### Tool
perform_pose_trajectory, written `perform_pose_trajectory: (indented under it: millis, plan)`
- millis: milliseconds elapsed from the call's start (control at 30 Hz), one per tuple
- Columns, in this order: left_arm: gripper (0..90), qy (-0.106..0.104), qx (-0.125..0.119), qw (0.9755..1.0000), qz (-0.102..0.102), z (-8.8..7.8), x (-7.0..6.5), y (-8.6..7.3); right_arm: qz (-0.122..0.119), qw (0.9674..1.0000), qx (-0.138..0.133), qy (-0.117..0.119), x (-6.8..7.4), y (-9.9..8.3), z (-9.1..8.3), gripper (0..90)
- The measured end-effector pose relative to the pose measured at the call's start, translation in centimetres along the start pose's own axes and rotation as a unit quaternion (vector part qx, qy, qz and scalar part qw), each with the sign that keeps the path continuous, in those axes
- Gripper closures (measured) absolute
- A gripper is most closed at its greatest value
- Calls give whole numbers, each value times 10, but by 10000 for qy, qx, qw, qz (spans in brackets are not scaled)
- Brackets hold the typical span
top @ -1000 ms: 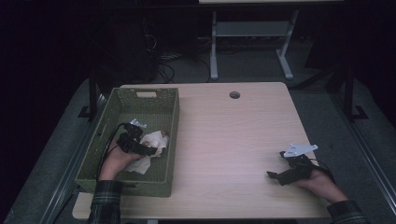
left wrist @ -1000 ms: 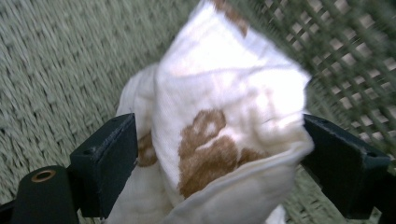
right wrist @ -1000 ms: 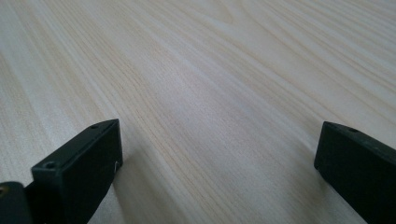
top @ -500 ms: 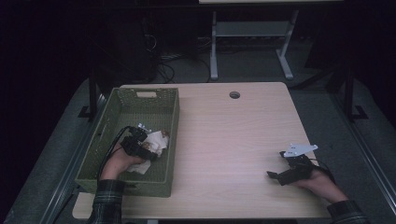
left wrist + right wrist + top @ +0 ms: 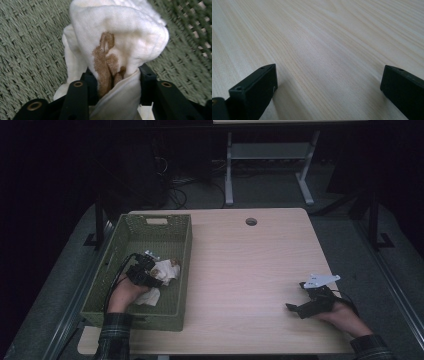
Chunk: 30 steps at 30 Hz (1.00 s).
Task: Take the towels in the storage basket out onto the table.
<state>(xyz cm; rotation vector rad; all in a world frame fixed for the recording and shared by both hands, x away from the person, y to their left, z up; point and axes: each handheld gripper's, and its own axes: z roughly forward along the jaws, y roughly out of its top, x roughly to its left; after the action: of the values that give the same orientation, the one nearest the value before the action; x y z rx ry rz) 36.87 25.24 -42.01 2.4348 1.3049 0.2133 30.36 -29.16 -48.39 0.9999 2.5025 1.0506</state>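
Left gripper point(image 5: 112, 82) jaws just been closing, now pinching white cloth point(image 5: 120, 42) w/ brown stain, inside green woven basket point(image 5: 150, 227). Grab looking done; lifting cloth out prob still left. Second pale cloth point(image 5: 148, 296) lying in basket near hand. Right gripper point(image 5: 300, 309) jaws sitting wide apart, holding nothing, resting on tabletop point(image 5: 240, 265), well apart from basket. Tabletop being light wood w/ round hole point(image 5: 251, 221) at far edge. Room behind looking dark, w/ metal stand legs point(image 5: 229, 175) + cables on floor.

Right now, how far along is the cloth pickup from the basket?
Done: left gripper is down in the green basket, its jaws having just closed on the stained white cloth. In hand: that pinch. Left: lifting it out. Right gripper rests open on the table.
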Motion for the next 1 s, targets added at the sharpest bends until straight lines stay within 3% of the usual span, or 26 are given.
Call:
perform_pose_trajectory:
  millis: [167, 200, 300, 467, 700, 833, 867, 1000]
  plan:
    - [643, -201, -443, 9987, -119, -12, 3, -2, 2, 10000, -1, -3, 0, 0, 0, 4]
    - [644, -201, -443, 9987, -119, -12, 3, -2, 2, 10000, -1, -3, 0, 0, 0, 4]
    - [650, -248, -713, 9970, -182, -20, 6, -2, 3, 10000, -4, -3, 0, 0, 0, 4]
    - [659, -286, -924, 9951, -224, -28, 8, -3, -4, 10000, 10, -1, 0, 0, 0, 4]
    - [665, -461, -1355, 9891, -339, -45, 12, -6, 2, 10000, -2, 4, 0, 0, 0, 4]
    - [665, -641, -1725, 9821, -405, -58, 12, -7, 4, 10000, -8, 1, 0, 0, 0, 4]
    - [665, -641, -1725, 9821, -405, -58, 12, -7, 4, 10000, -8, 1, 0, 0, 0, 4]
    - [665, -736, -2000, 9764, -362, -69, 10, -6, 4, 10000, -3, -3, 0, 0, 0, 4]
